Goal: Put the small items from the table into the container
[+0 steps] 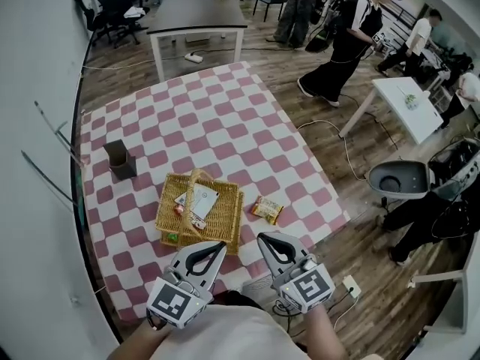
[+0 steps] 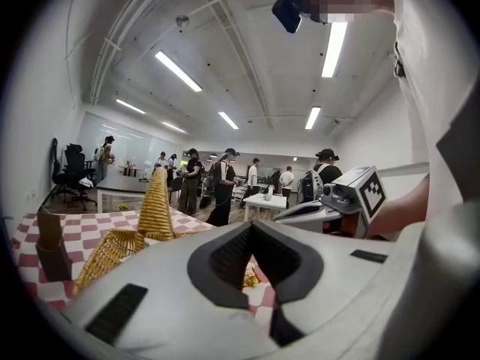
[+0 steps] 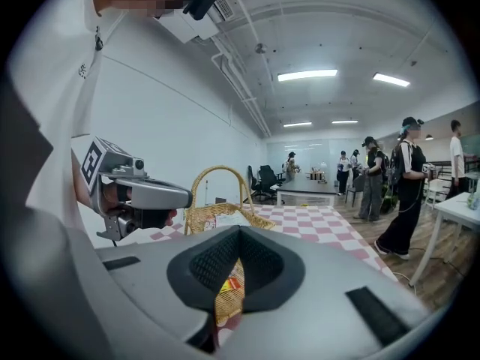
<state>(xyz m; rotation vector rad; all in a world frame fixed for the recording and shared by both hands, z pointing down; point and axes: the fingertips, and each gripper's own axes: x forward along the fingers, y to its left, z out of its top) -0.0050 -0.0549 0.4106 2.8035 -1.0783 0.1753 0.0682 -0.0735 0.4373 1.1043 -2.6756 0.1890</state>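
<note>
A wicker basket (image 1: 217, 223) with an arched handle stands on the pink-checked table (image 1: 247, 118), holding a white packet (image 1: 196, 201) and other small items. On the cloth just right of it lies a yellow-orange snack packet (image 1: 267, 209). My left gripper (image 1: 216, 247) hovers at the basket's near edge, shut and empty. My right gripper (image 1: 264, 238) is beside it, near the snack packet, also shut and empty. In the left gripper view the basket (image 2: 124, 242) is ahead on the left, with the right gripper (image 2: 330, 201) alongside. The right gripper view shows the basket (image 3: 217, 212) and the left gripper (image 3: 142, 193).
A dark brown cup (image 1: 120, 160) stands at the table's left side. The table's near edge lies under my grippers. Beyond are a grey table (image 1: 196, 13), a white table (image 1: 405, 103), a grey chair (image 1: 397, 178), floor cables and several people.
</note>
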